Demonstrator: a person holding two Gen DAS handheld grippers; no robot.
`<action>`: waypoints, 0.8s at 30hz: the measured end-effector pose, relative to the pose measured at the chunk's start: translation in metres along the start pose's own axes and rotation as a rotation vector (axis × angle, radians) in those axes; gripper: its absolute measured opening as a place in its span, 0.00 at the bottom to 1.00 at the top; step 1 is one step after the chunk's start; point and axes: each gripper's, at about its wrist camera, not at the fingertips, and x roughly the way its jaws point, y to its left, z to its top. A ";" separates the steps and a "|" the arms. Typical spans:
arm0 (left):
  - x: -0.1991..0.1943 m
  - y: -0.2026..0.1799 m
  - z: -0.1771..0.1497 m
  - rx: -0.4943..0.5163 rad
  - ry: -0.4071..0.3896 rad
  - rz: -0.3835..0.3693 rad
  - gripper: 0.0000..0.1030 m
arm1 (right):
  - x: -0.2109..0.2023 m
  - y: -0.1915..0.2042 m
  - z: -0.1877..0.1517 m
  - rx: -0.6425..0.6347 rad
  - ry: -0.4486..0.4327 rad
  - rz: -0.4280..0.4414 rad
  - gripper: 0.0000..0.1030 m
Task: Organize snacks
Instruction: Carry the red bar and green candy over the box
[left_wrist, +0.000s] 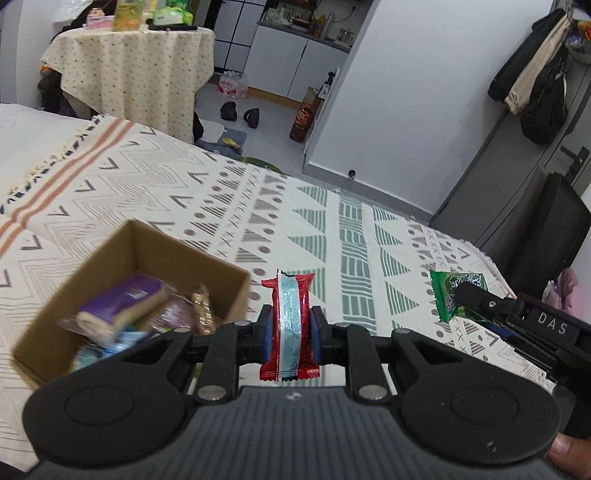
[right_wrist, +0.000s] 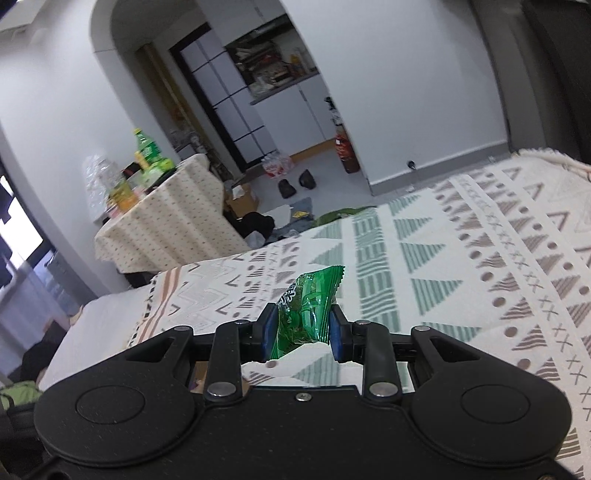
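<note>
Wrappers — pinched between fingers.

Even soft indoor light, fisheye-bent edges, cardboard box contents blurred, faint shadows

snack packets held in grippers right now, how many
2. A red packet is clamped in the left gripper, beside the cardboard box. A green packet is pinched in the right gripper, above the patterned blanket.
</note>
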 end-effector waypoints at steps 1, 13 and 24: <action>-0.005 0.006 0.002 -0.005 -0.005 -0.002 0.19 | -0.001 0.007 -0.001 -0.016 -0.007 0.000 0.28; -0.039 0.086 0.023 -0.092 -0.025 -0.005 0.19 | 0.011 0.088 -0.012 -0.164 0.001 0.029 0.28; -0.046 0.153 0.038 -0.177 -0.010 -0.005 0.19 | 0.039 0.150 -0.025 -0.249 0.064 0.065 0.28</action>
